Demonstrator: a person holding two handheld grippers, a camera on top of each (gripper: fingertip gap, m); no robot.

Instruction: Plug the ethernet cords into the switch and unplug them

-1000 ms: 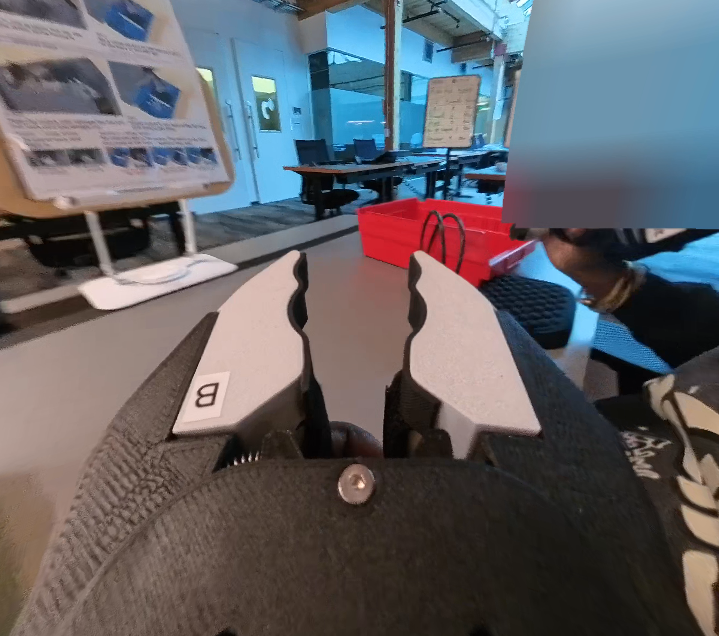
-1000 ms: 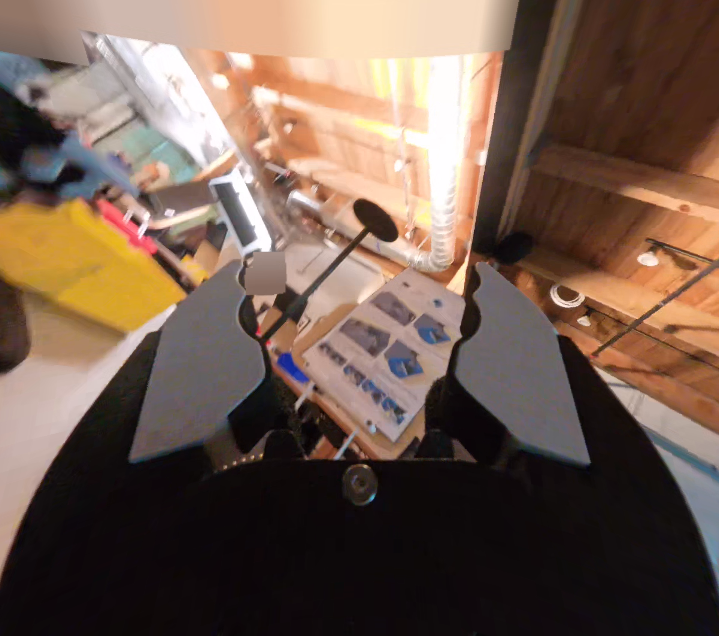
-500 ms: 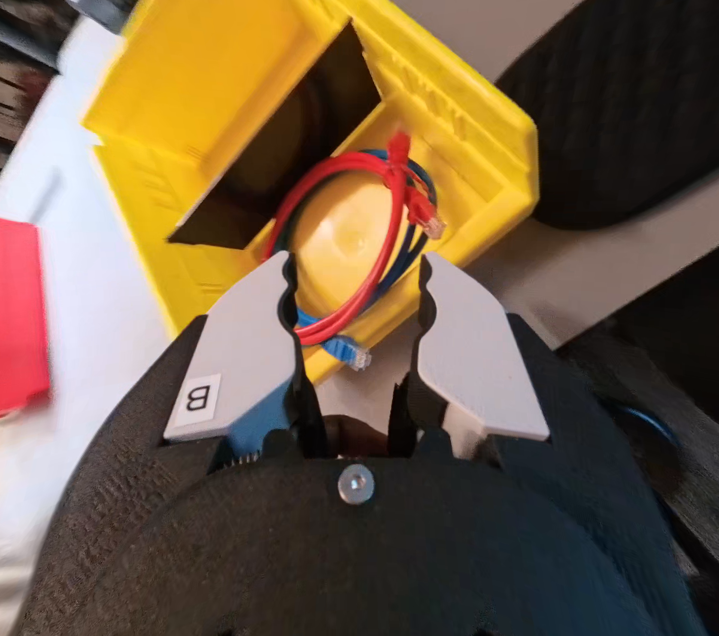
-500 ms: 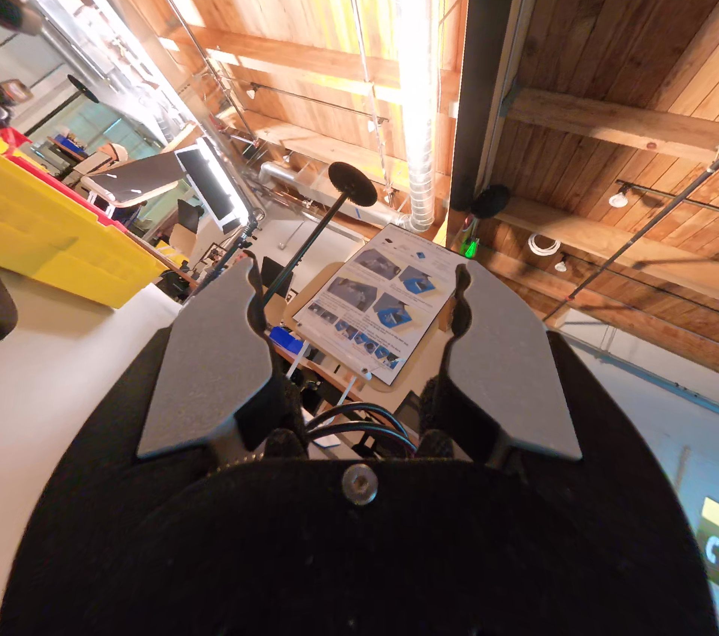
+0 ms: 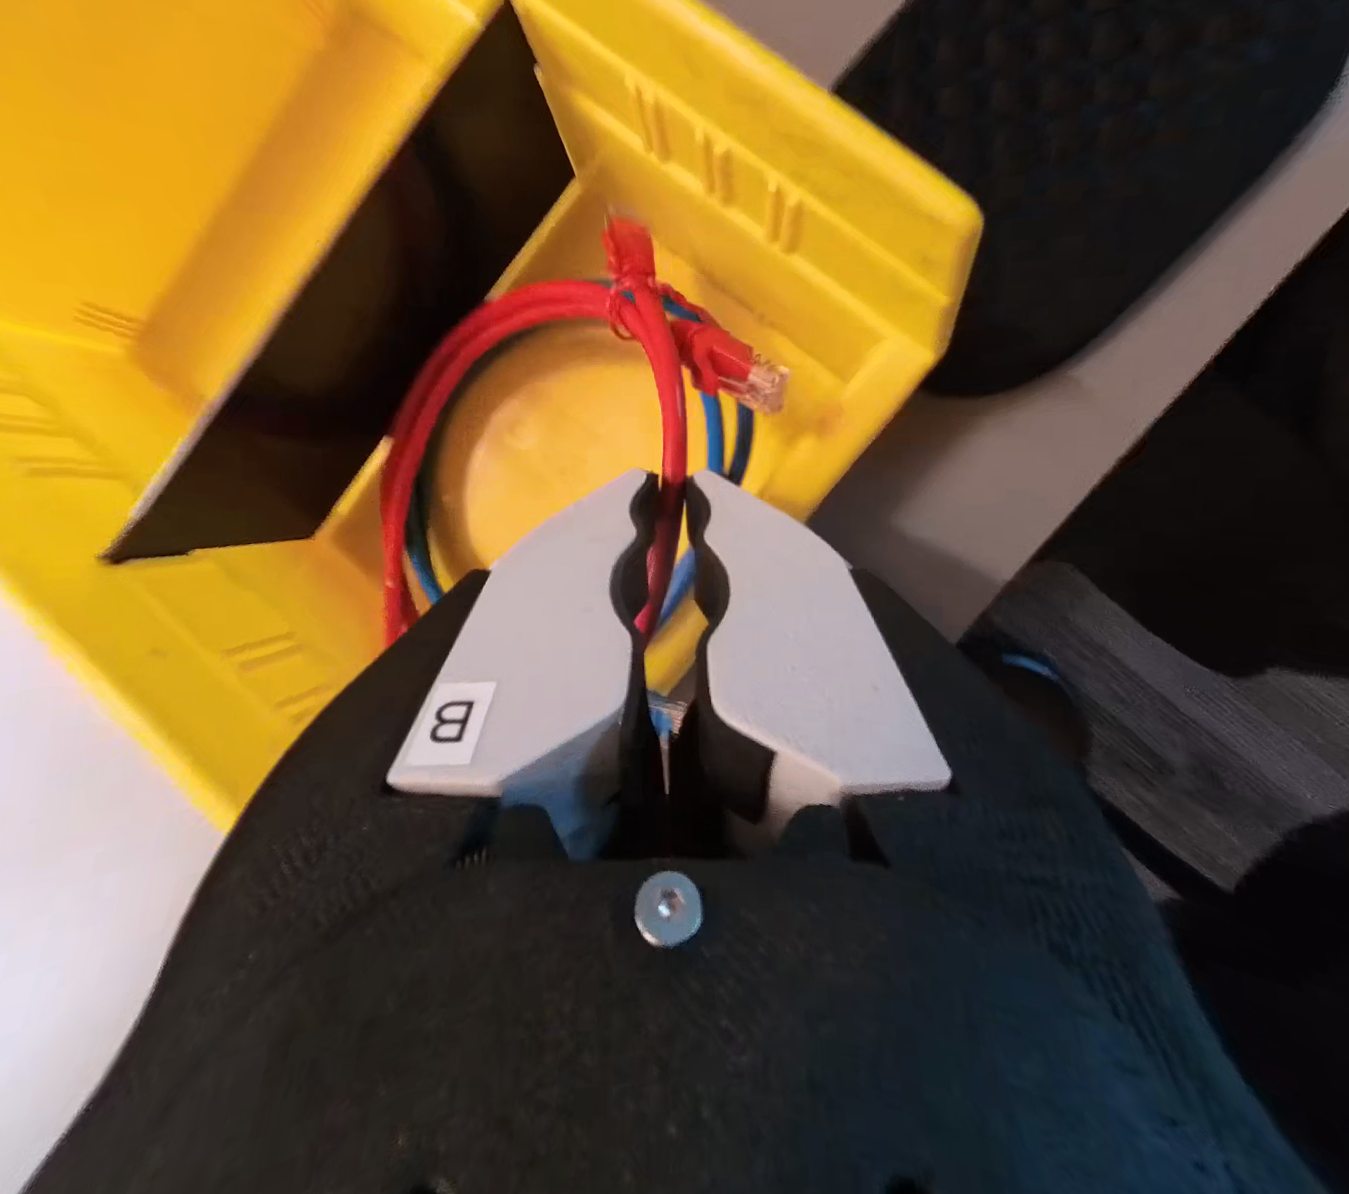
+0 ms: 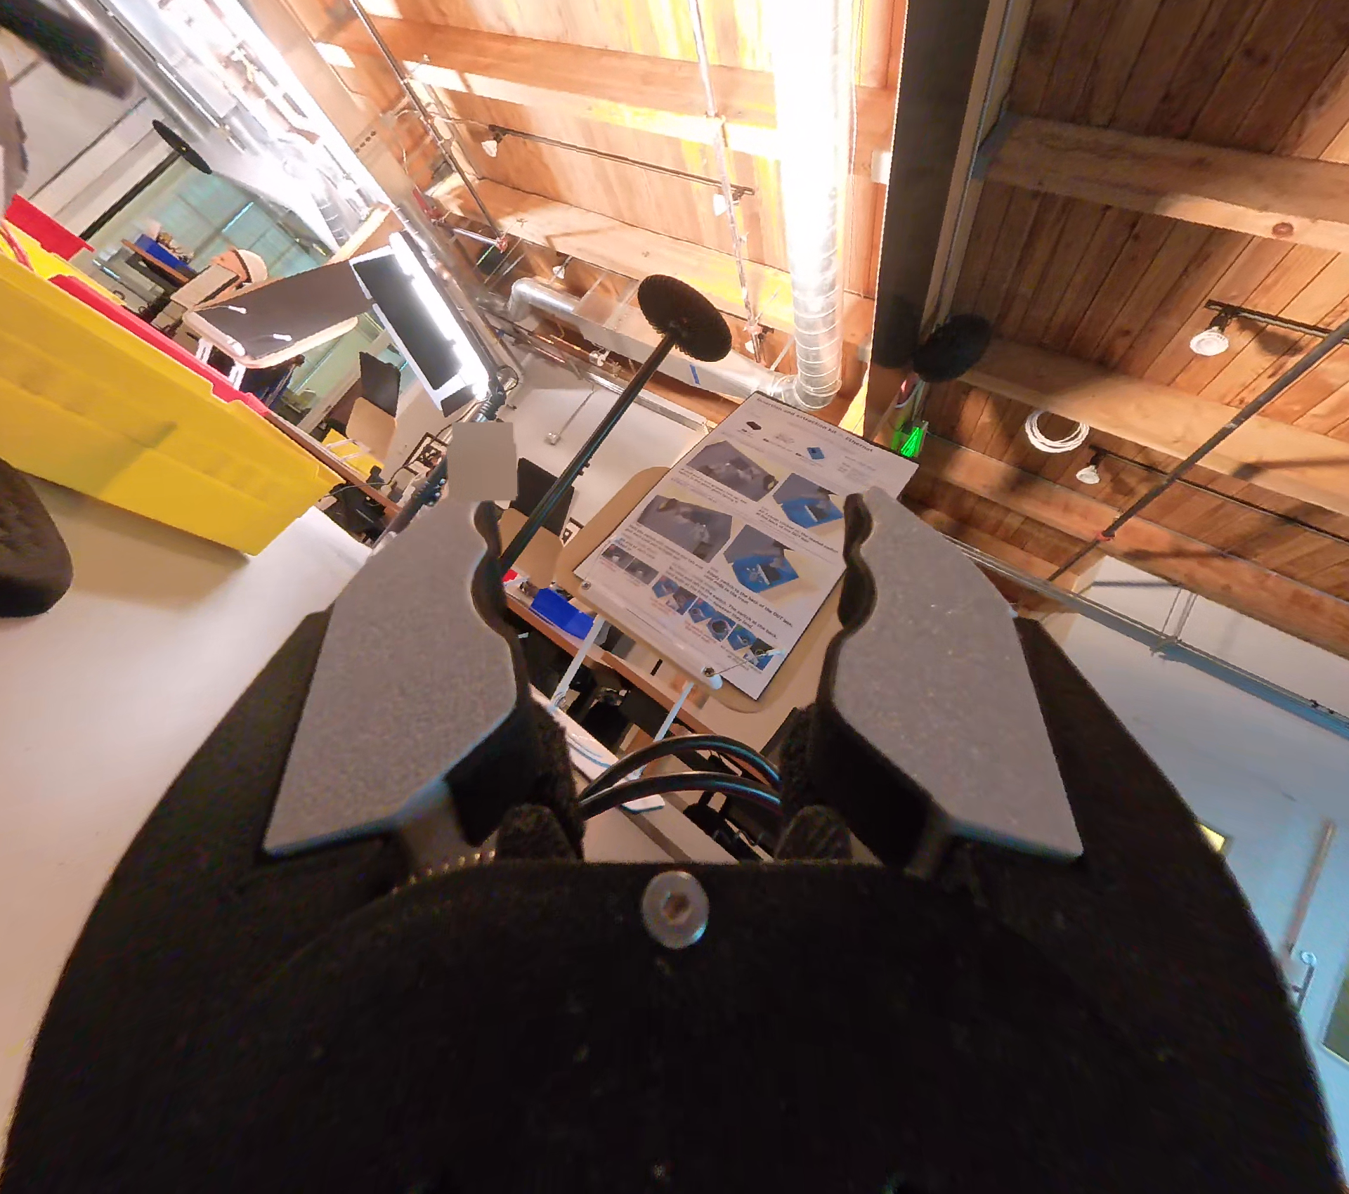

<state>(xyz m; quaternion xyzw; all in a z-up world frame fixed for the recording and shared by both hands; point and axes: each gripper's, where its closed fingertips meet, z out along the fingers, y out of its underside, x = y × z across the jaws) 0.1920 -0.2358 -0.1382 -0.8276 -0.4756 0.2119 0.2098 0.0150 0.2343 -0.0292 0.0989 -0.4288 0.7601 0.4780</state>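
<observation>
In the left wrist view, a coiled red ethernet cord and a blue ethernet cord lie together in the near compartment of a yellow bin. A red plug sticks out at the coil's right. My left gripper is shut on the red cord, and the blue cord also passes between its fingers lower down. My right gripper is open and empty, tilted up toward the ceiling. No switch shows in either view.
A black divider splits the yellow bin. A black textured pad lies right of the bin on the pale table. In the right wrist view the yellow bin stands at left, an instruction board ahead. My right fingertips sit around 50 centimeters from my left ones.
My left gripper swung down from facing the room to the yellow bin, moved in over the coil and closed on the red cord. The right gripper tilted up and stayed open.
</observation>
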